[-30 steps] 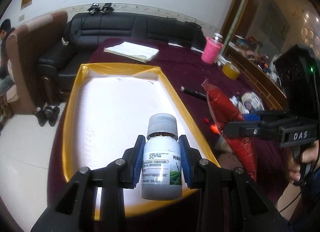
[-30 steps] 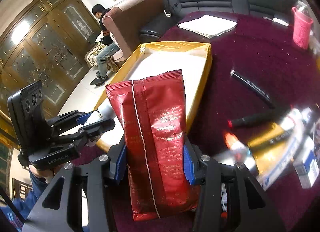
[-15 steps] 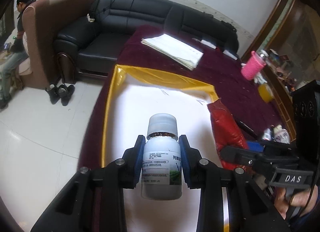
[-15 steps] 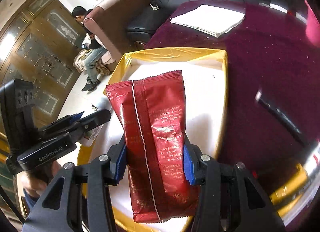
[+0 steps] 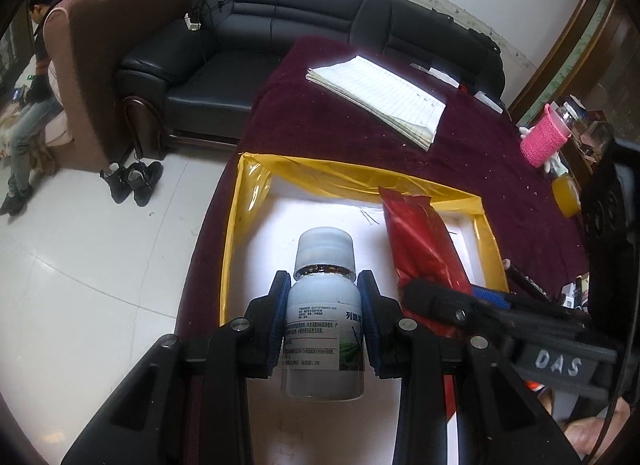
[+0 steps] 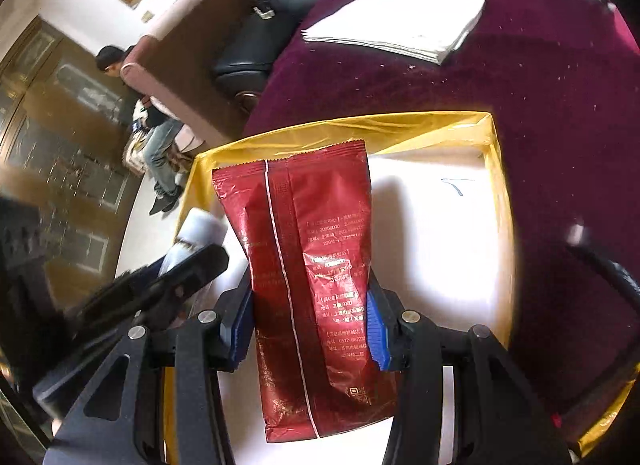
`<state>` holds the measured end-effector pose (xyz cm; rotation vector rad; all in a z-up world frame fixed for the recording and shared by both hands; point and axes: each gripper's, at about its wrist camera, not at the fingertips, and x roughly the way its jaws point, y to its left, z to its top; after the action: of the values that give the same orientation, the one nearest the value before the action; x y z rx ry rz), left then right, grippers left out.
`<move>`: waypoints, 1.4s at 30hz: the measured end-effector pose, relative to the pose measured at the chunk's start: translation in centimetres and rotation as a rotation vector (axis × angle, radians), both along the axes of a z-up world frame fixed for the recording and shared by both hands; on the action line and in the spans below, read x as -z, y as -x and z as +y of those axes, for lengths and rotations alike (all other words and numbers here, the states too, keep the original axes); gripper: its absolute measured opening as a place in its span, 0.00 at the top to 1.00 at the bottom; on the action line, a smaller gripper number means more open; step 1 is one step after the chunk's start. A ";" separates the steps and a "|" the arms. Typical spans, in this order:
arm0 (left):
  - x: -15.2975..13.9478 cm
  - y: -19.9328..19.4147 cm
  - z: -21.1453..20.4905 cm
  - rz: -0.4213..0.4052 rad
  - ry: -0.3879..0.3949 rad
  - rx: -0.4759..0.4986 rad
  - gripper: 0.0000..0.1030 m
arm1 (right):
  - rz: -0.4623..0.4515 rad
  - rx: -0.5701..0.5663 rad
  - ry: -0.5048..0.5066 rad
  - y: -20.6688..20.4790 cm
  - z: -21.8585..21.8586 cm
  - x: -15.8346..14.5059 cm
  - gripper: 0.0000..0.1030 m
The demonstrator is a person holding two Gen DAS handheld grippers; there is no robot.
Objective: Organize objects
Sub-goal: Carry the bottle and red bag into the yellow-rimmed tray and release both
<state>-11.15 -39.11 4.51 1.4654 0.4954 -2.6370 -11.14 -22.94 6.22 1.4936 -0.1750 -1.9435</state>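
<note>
My left gripper (image 5: 323,317) is shut on a small white bottle (image 5: 325,329) with a grey-white cap and a printed label, held upright over the white floor of a yellow-rimmed tray (image 5: 230,249). My right gripper (image 6: 309,319) is shut on a tall red foil pouch (image 6: 304,265), also above that tray (image 6: 400,127). In the left wrist view the pouch (image 5: 422,241) and the right gripper's black finger sit just right of the bottle. In the right wrist view the bottle (image 6: 196,235) shows at the left, partly hidden by the left gripper's finger.
The tray lies on a dark red tablecloth (image 5: 500,153). A stack of lined paper (image 5: 378,99) lies beyond it, a pink knitted cup (image 5: 546,139) and an orange tape roll (image 5: 566,193) to the right. A black sofa (image 5: 288,29) and a seated person (image 5: 32,77) are behind.
Both grippers have swung left over the tray and come lower, each keeping its object. The pouch and bottle now hang side by side above the tray floor.
</note>
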 end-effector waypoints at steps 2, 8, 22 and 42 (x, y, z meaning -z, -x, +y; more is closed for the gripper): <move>0.2 0.2 -0.2 0.002 0.000 0.000 0.71 | -0.007 0.014 -0.002 0.5 -0.1 0.2 0.56; 0.6 0.7 -1.0 0.014 -0.035 -0.013 0.71 | -0.011 0.044 -0.013 1.3 -0.4 0.6 0.56; 1.0 0.3 -1.7 0.028 -0.109 -0.029 0.70 | 0.007 0.038 -0.032 1.3 -1.3 0.8 0.53; 0.3 -1.0 -1.8 0.028 -0.138 -0.028 0.68 | 0.055 0.006 -0.055 0.6 -0.9 -0.3 0.44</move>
<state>-10.18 -40.91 4.16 1.4473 0.7089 -2.6523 -11.73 -23.89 6.51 1.4746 -0.1027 -2.0066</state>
